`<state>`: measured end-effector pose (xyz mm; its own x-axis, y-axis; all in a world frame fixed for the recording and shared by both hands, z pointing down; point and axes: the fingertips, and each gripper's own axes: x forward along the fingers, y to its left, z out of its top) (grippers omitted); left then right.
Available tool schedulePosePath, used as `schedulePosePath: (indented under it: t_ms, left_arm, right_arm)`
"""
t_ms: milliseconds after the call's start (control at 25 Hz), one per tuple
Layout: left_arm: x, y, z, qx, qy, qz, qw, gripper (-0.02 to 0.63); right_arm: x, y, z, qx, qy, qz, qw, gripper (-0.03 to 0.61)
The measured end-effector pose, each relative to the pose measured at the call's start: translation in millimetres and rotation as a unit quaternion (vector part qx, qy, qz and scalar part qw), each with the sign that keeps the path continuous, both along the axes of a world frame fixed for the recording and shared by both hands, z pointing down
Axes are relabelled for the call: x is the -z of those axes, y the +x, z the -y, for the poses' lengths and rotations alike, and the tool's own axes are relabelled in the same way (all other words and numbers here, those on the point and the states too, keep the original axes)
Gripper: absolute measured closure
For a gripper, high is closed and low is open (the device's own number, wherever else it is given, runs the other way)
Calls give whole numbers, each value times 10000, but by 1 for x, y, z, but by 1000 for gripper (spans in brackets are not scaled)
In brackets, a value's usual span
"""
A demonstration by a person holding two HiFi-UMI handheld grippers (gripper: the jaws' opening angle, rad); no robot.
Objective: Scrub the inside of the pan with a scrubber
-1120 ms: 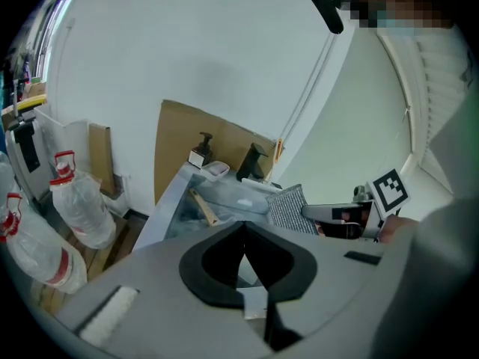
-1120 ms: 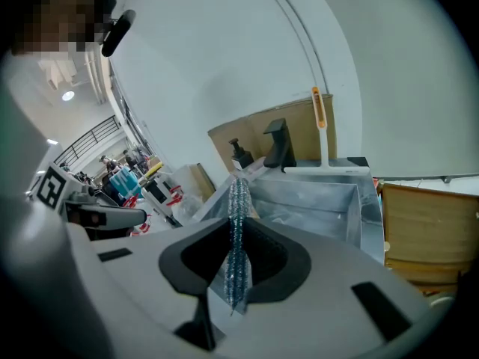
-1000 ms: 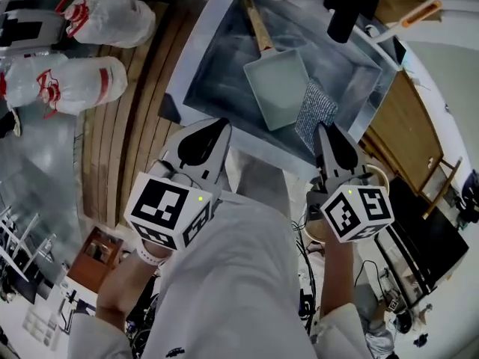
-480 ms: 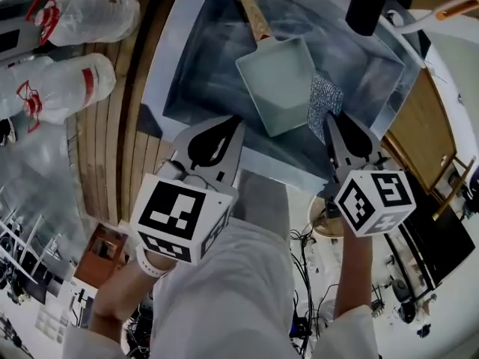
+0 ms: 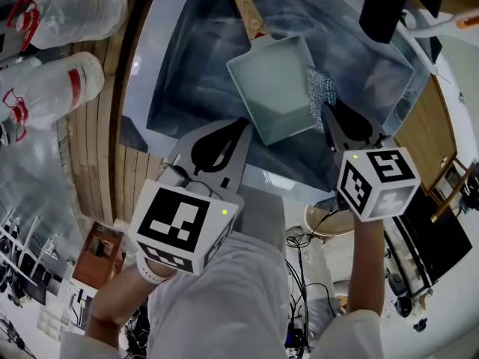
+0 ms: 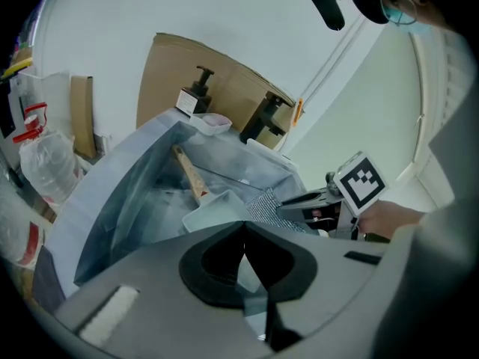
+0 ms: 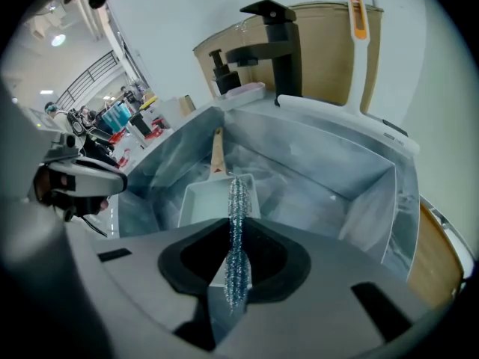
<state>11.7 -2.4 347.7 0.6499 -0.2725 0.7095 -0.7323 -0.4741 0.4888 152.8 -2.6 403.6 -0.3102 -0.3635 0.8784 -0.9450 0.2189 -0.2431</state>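
A large stainless-steel sink (image 5: pixel 176 73) is set into a wooden slatted table (image 5: pixel 97 137), where two clear plastic bottles with red labels (image 5: pixel 52 88) lie to the left. In the basin rests a pale square pan with a wooden handle (image 5: pixel 271 88), handle pointing away from the person. A black faucet (image 7: pixel 275 40) stands at the far rim. The left tongs (image 5: pixel 241 124) hover over the near sink edge, tips pressed together with nothing between them. The right tongs (image 5: pixel 326 111) are clamped on a thin silver mesh scrubber (image 5: pixel 320 87) – held edge-on just at the pan's right wall, though contact cannot be told.
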Motion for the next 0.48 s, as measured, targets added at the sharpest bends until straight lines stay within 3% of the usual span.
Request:
schedulePosePath:
  t_ms: [480]
  left_arm:
    - [-13, 9, 7, -31, -100, -21, 9999, 609]
  right_arm:
    - [-30, 6, 11, 513, -219, -499, 9972, 534]
